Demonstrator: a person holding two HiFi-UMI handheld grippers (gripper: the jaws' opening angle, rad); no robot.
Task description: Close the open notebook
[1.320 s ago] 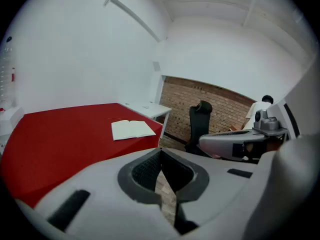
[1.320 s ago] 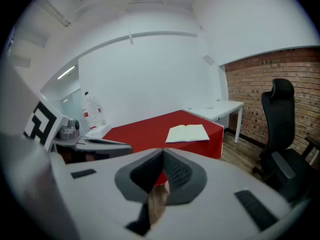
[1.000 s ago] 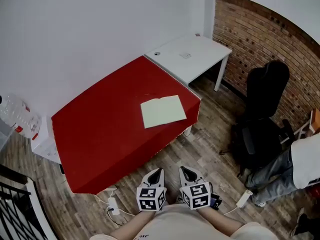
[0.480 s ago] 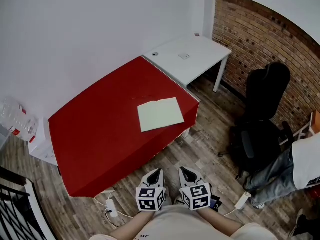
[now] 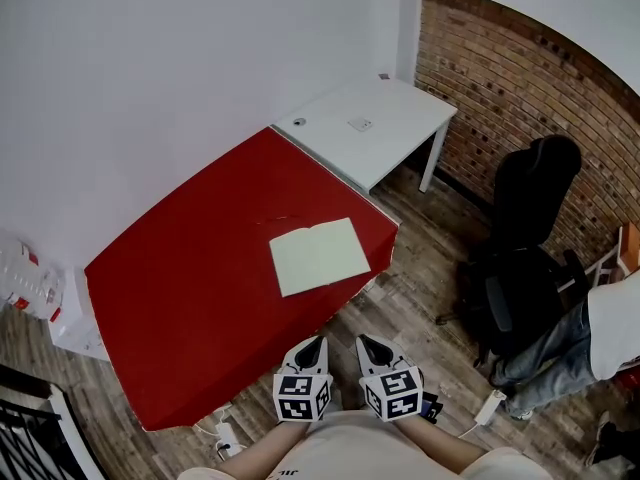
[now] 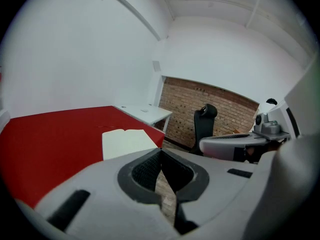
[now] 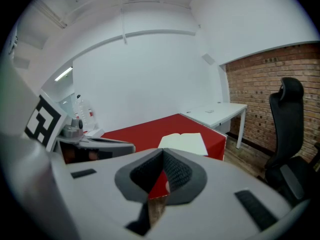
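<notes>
Not begun yet. Must reach the open notebook [image 5: 318, 256], lying flat by the near right corner of the red surface [image 5: 190, 288]. Holding left tongs [image 5: 315, 344] and right tongs [image 5: 366, 342] clenched, empty (well short of it). Then flip 1 cover over.

Light even and diffuse, fairly bright in all views. White wall [image 5: 180, 58] near washed out; no hard shadows on the red surface [image 5: 200, 268]. Lit strip lamp [image 7: 62, 74] at left of right gripper view. Strong fisheye: black corners in gripper views, brick wall [image 5: 520, 98] bowed. Left gripper [image 6: 160, 154] and right gripper [image 7: 162, 154] soft near the lens; background sharp.
</notes>
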